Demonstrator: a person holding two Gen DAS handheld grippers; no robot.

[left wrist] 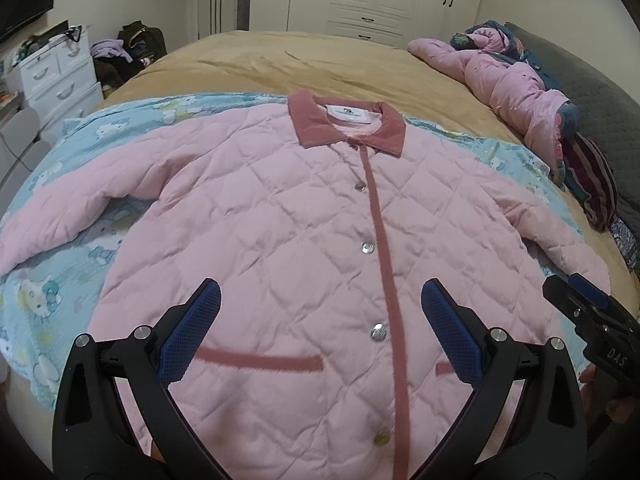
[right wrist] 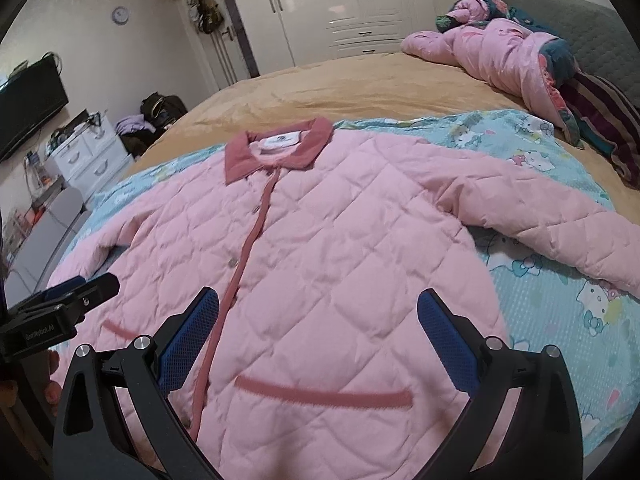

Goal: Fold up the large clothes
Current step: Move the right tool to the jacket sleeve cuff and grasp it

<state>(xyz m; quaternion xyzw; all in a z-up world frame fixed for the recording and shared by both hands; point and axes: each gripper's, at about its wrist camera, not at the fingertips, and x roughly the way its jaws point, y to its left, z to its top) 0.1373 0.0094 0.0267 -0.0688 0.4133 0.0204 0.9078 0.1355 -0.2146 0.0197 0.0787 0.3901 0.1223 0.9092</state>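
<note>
A pink quilted jacket [left wrist: 280, 240] with a darker pink collar [left wrist: 348, 126] lies flat, front up and buttoned, on a blue cartoon-print sheet [left wrist: 48, 300], sleeves spread to both sides. It also shows in the right wrist view [right wrist: 340, 260]. My left gripper [left wrist: 320, 308] is open and empty, hovering over the jacket's lower front near the button placket. My right gripper [right wrist: 318, 316] is open and empty over the jacket's lower right half, above the pocket trim [right wrist: 320, 396]. Each gripper shows at the edge of the other's view.
The sheet lies on a bed with a tan blanket [left wrist: 300, 64]. A heap of pink and patterned bedding [left wrist: 516, 92] sits at the head end on the right. White drawers [left wrist: 56, 76], clothes on the floor and white wardrobes [right wrist: 360, 4] stand beyond.
</note>
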